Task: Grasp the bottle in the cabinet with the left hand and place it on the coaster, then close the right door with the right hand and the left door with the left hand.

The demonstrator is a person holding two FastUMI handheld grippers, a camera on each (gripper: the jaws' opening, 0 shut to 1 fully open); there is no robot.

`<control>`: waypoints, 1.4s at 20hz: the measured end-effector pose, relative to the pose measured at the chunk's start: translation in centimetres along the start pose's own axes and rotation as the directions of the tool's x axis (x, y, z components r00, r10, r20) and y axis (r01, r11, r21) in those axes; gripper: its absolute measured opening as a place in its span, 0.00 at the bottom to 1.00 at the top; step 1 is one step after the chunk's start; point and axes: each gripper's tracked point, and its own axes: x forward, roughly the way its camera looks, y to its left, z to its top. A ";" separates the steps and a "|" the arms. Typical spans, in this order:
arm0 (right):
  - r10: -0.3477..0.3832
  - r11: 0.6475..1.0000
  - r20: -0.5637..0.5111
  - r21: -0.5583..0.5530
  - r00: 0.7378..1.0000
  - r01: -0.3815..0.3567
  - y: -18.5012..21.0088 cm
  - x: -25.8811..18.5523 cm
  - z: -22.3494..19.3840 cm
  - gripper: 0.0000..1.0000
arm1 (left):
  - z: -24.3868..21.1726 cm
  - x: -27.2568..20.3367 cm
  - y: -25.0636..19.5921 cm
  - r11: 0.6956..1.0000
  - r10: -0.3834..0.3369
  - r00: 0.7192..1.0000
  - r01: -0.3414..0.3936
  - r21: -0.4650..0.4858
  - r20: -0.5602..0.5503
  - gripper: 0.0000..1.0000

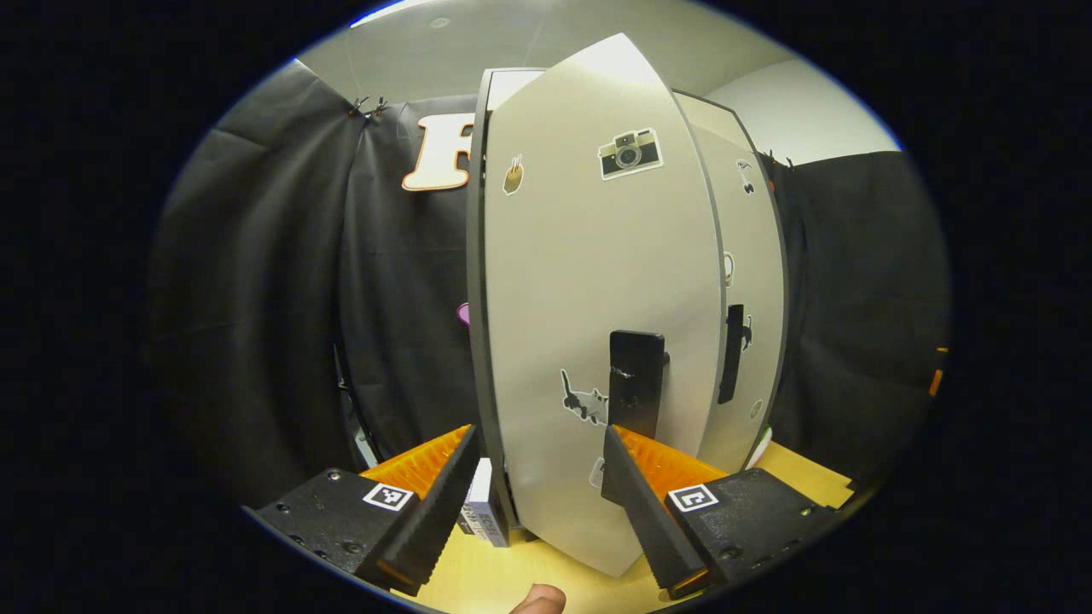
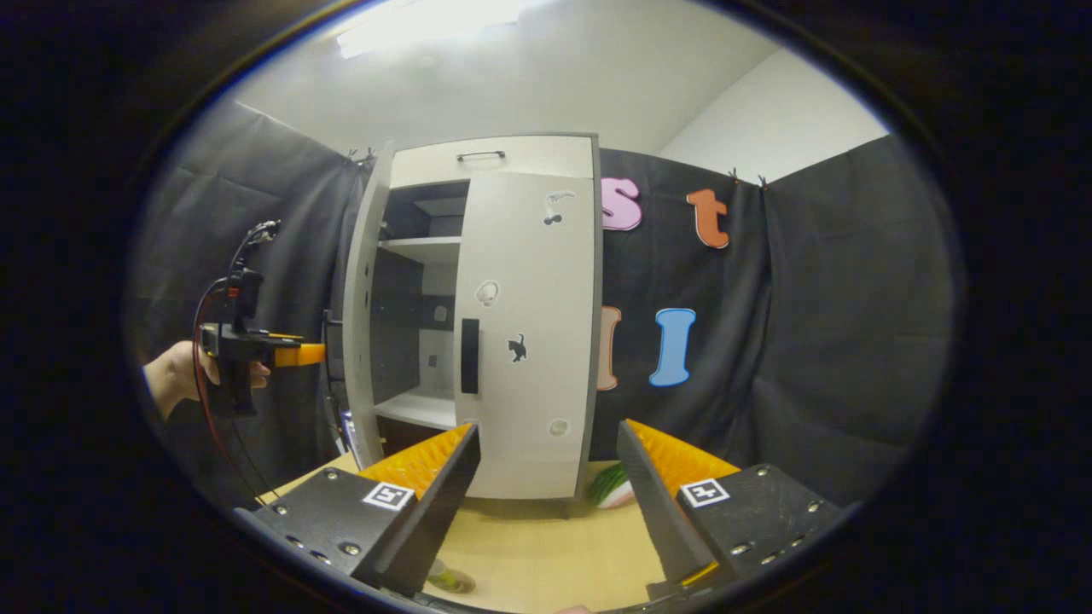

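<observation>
**Left gripper at the half-open left door, right door shut**

Straddling the free edge of the pale grey left cabinet door (image 1: pixel 589 281), the left gripper (image 1: pixel 539 460) has its two fingers spread wide, one on each side of the panel and neither pressing on it. The door's black upright bar handle (image 1: pixel 636 384) stands just above the finger on the handle side. A camera sticker (image 1: pixel 630 153) sits high on that door and a small cat sticker (image 1: pixel 583 401) lies beside the handle. In the right gripper view the same tool appears farther off, held in a hand (image 2: pixel 175 375) next to the outer face of the left door (image 2: pixel 363 315), which stands swung out from the tall white cabinet (image 2: pixel 490 158).

The right gripper (image 2: pixel 546 452) hangs with its fingers apart and nothing between them, facing the cabinet from a little way off. The right cabinet door (image 2: pixel 529 341) lies flat and closed, with its own black handle (image 2: pixel 469 356) near its inner edge. Bare shelves show through the gap.

The cabinet stands on a light wooden table (image 2: pixel 546 554). I cannot tell where the bottle or the coaster is.
</observation>
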 end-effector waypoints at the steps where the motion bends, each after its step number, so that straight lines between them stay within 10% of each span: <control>1: -0.006 1.000 -0.004 0.002 1.000 0.006 -0.1 0.1 -0.1 0.98 | 0.0 0.0 -0.5 1.000 -0.010 1.000 0.010 -0.005 -0.001 0.94; 10: 0.002 1.000 -0.021 0.001 1.000 -0.002 0.7 0.0 -0.9 0.98 | 0.1 -1.3 -3.3 0.999 -0.039 0.999 0.039 -0.002 0.009 0.95; 28: 0.011 1.000 -0.020 0.020 1.000 -0.011 3.3 -0.8 0.0 0.98 | -0.9 -9.5 -1.8 0.991 0.134 0.991 -0.134 -0.019 0.023 0.95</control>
